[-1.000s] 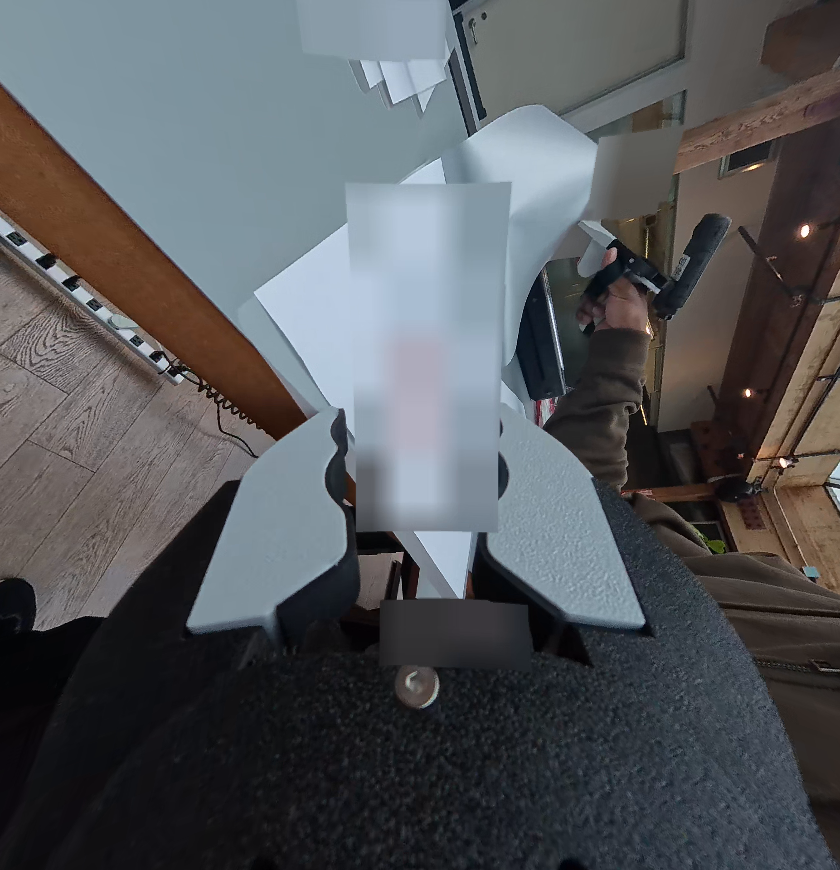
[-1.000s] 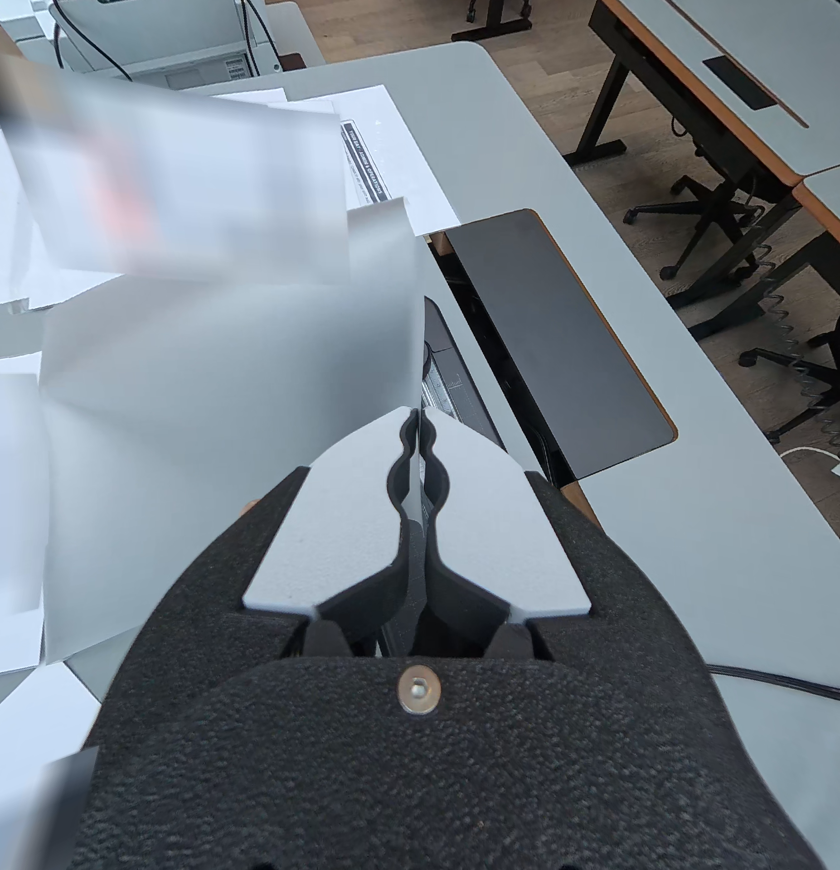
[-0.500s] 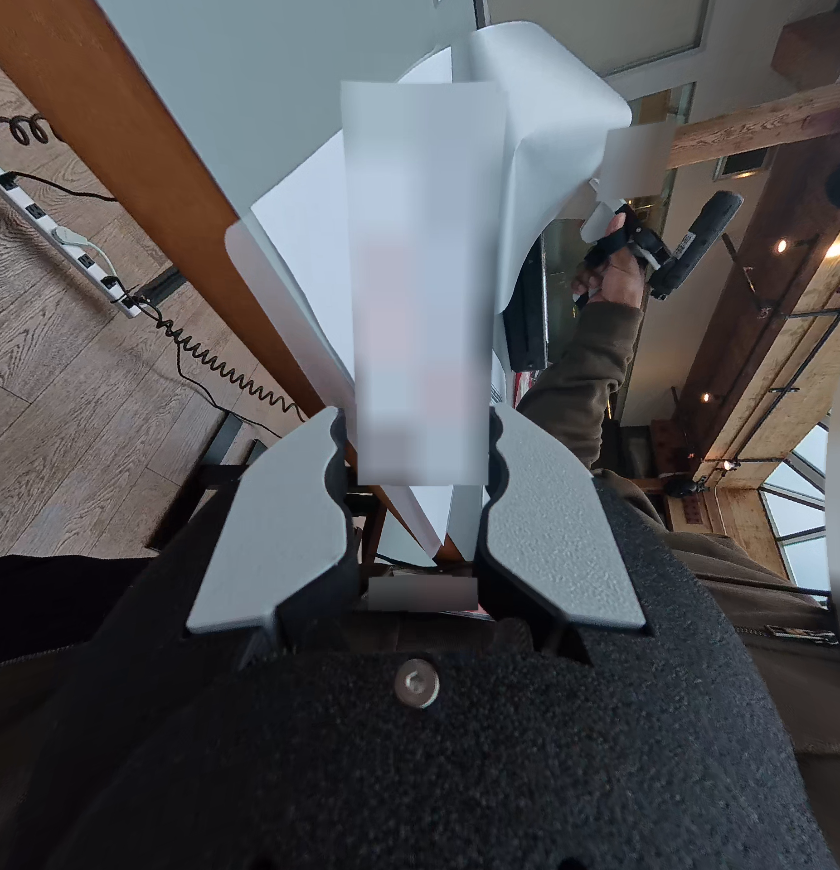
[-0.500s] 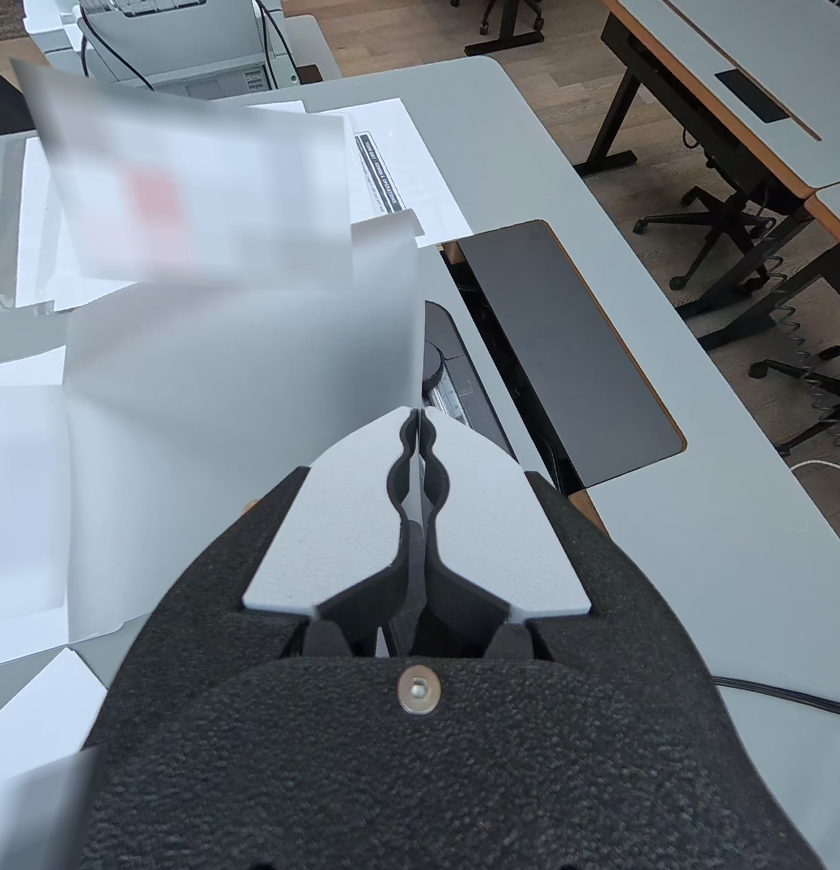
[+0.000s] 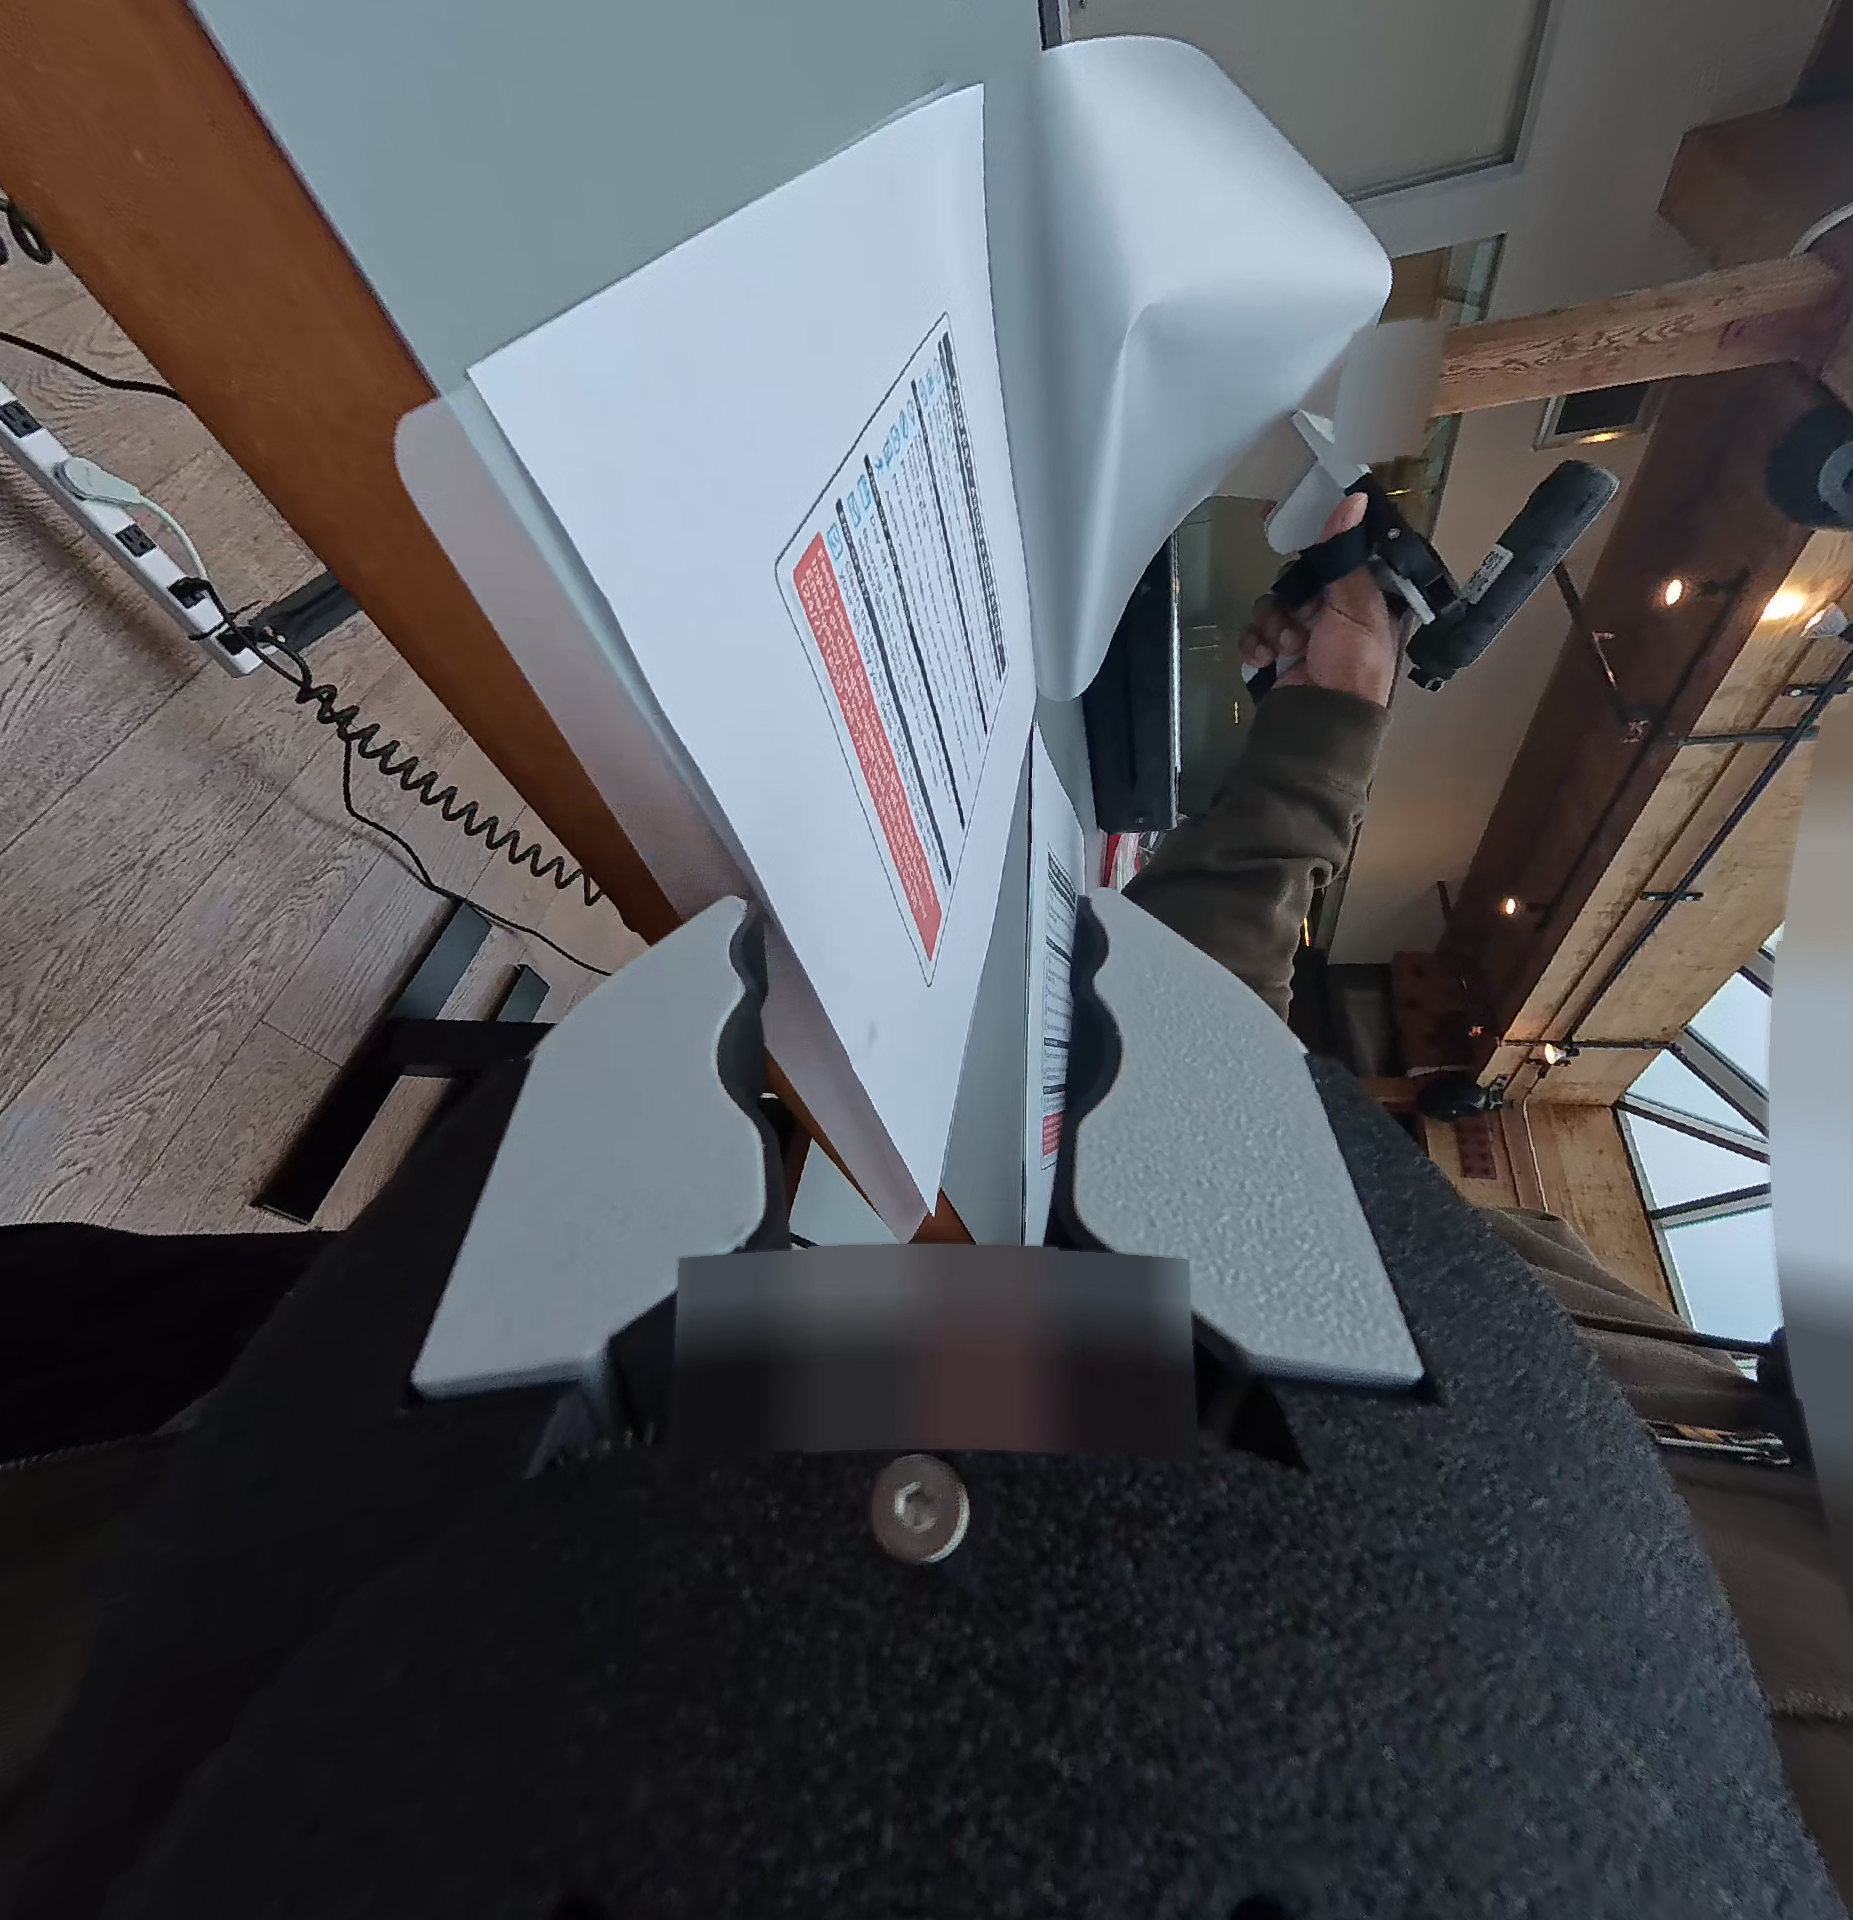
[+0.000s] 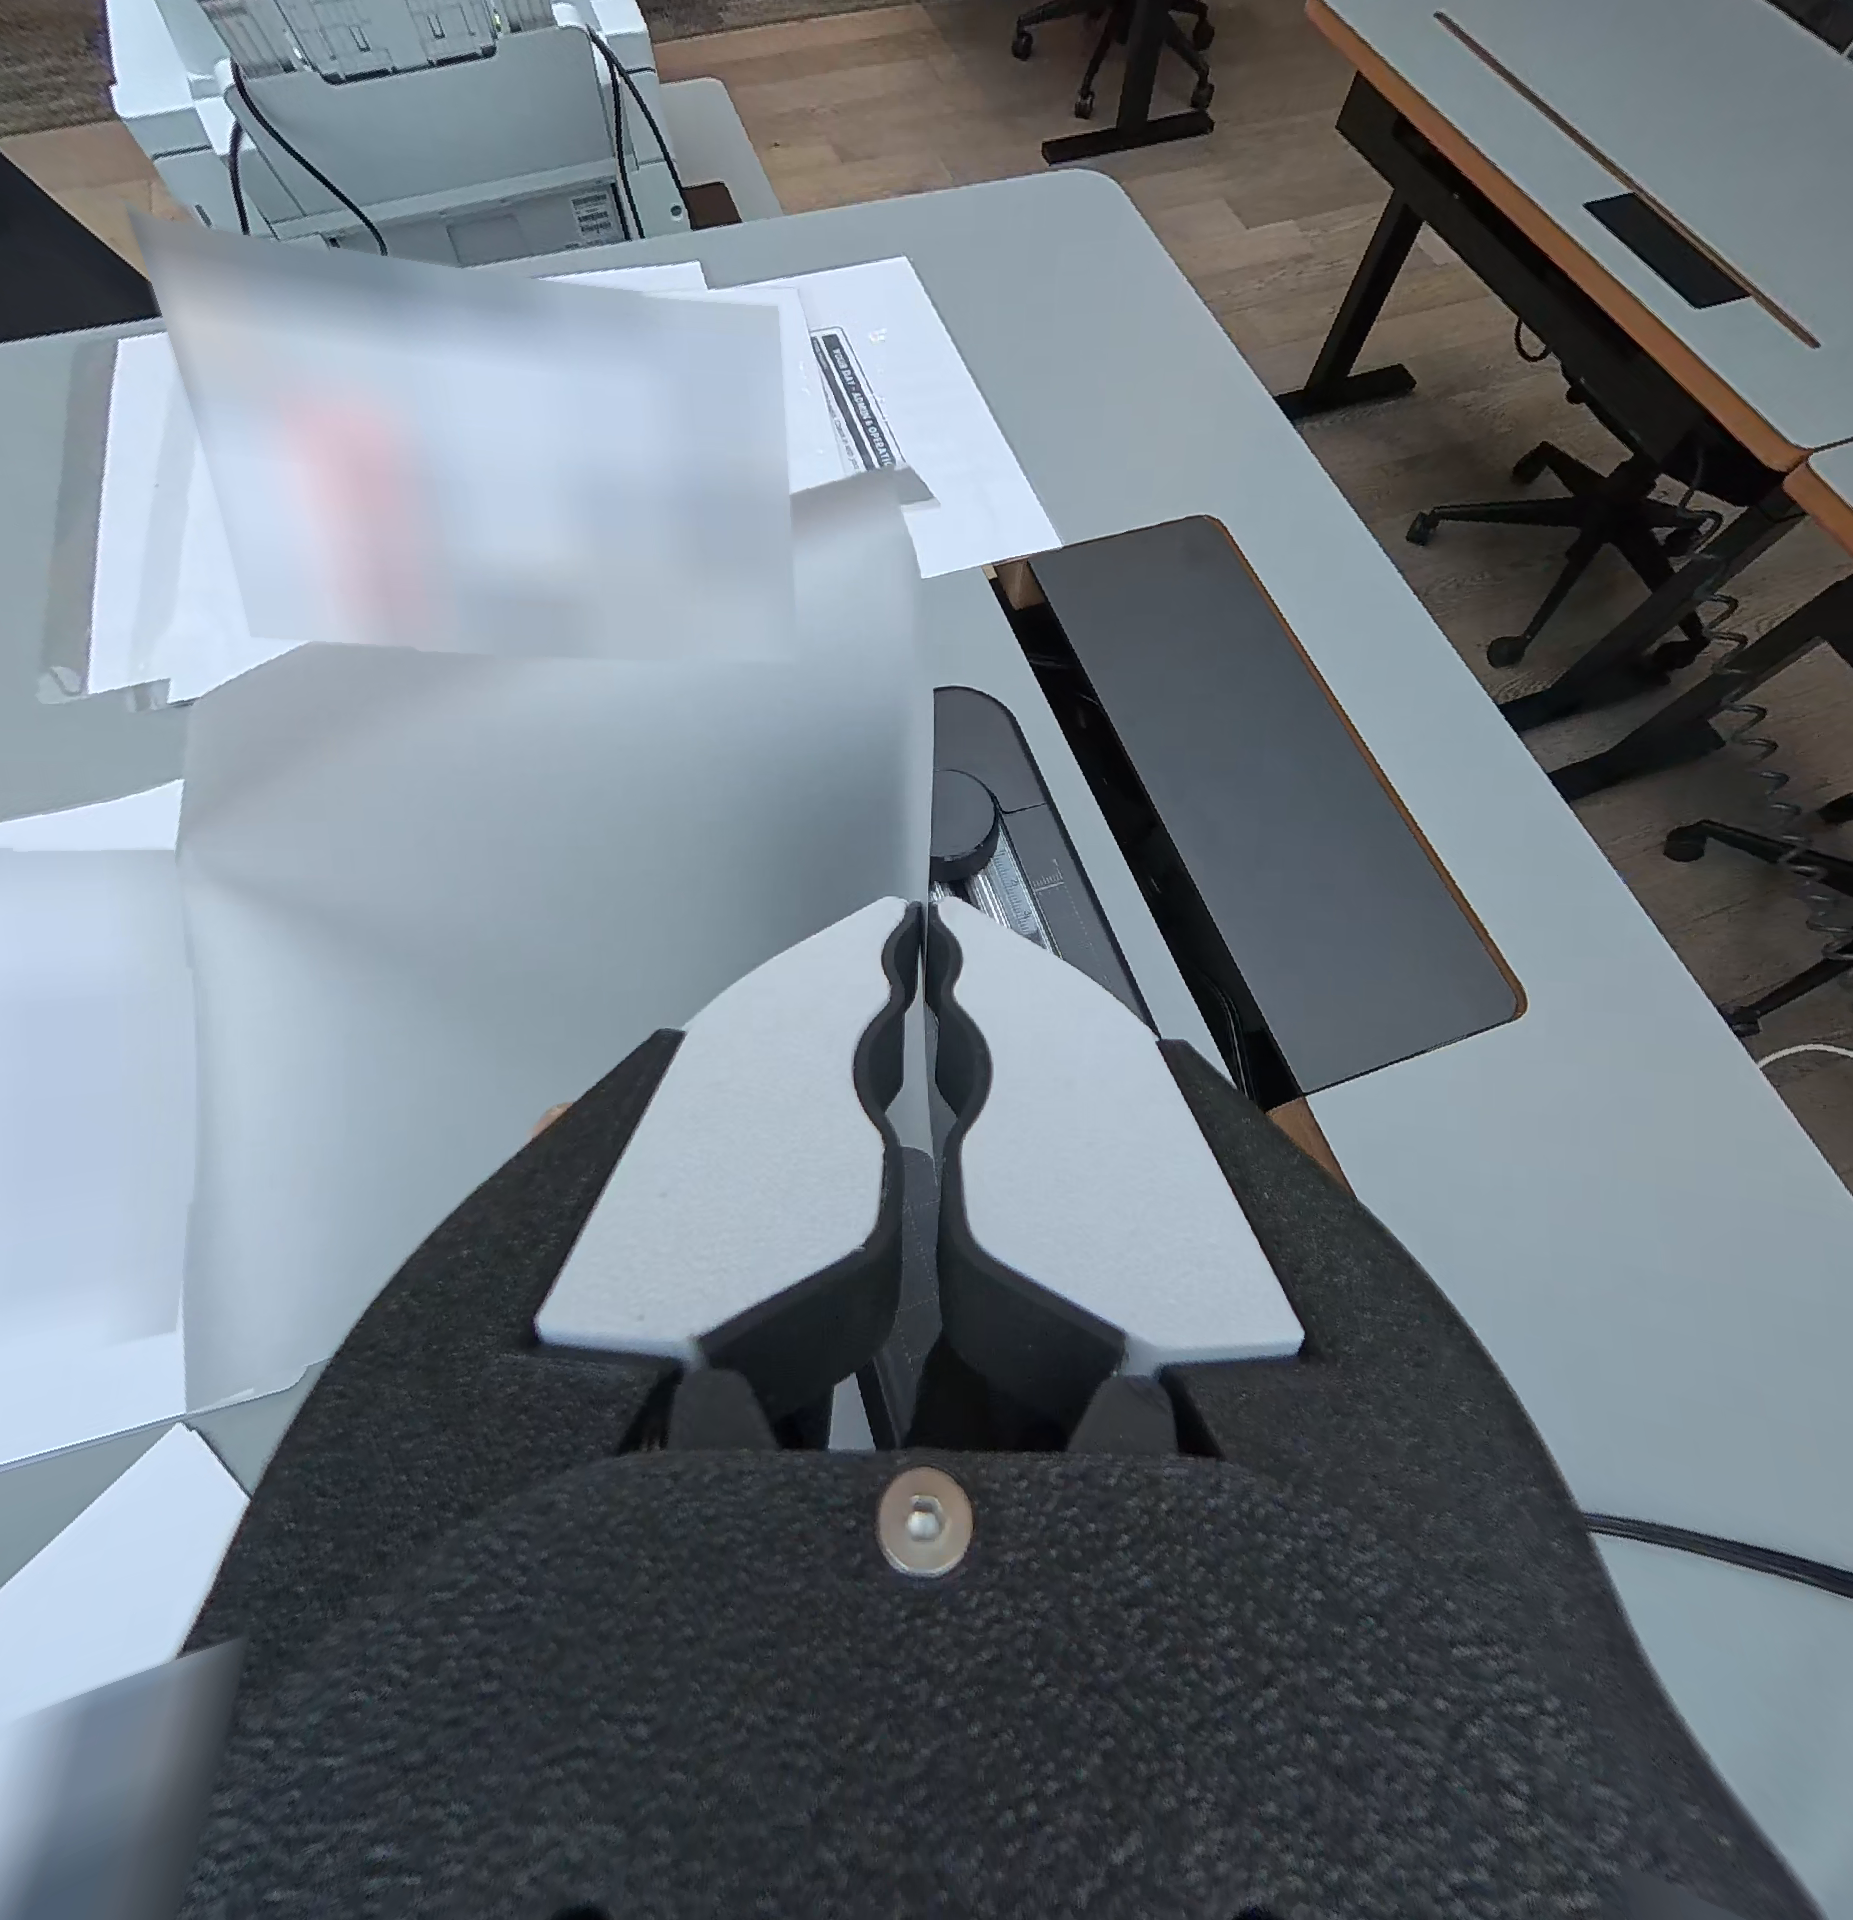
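My left gripper (image 5: 917,914) is open. The lower corner of a white sheet (image 5: 756,582) with a red and black printed label lies between its fingers (image 5: 631,1122) over the grey desk's edge. A translucent plastic film (image 5: 1161,312) curls up behind the sheet. My right gripper (image 6: 922,909) is shut on the film's right edge (image 6: 548,935) and holds it lifted above the desk. The right gripper (image 5: 1317,488) and the hand holding it also show far right in the left wrist view.
More white sheets (image 6: 963,457) lie on the grey desk (image 6: 1473,1299). A black paper trimmer (image 6: 1005,831) sits below the film, beside a black inset panel (image 6: 1265,779). A printer (image 6: 413,125) stands at the back. Chairs, a power strip (image 5: 101,520) and a coiled cable (image 5: 434,790) are on the floor.
The left wrist view has shifted along the desk edge and the sheet now reaches deeper between the open fingers. The right gripper keeps its hold on the film and has drawn back slightly.
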`<state>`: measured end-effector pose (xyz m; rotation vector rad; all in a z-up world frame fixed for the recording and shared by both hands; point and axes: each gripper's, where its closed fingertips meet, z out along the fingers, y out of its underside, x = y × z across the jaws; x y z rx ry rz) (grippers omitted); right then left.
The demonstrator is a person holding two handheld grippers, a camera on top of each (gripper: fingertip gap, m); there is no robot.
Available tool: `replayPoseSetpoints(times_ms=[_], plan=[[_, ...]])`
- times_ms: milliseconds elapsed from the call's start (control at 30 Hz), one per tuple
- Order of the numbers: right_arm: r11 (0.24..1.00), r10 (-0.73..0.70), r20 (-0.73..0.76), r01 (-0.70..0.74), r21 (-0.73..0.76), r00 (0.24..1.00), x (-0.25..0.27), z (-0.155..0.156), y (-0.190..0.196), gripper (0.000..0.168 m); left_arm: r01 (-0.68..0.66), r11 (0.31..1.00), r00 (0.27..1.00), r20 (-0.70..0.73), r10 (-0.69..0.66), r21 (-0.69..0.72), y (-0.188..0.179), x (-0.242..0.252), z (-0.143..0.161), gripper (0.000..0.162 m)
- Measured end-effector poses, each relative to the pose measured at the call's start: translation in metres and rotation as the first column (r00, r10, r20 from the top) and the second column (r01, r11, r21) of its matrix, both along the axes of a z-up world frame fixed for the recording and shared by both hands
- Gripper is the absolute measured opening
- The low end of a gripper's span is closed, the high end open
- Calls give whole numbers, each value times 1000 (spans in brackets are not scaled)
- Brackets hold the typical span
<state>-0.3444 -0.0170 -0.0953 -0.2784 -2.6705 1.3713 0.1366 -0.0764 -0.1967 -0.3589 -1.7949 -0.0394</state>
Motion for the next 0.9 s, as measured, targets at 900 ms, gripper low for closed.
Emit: replayPoseSetpoints(times_ms=[900], plan=[[999,27,7,-27,-32,1000,7,10,1,0,9,997,998,68,-4,-78,3,-27,11,49]])
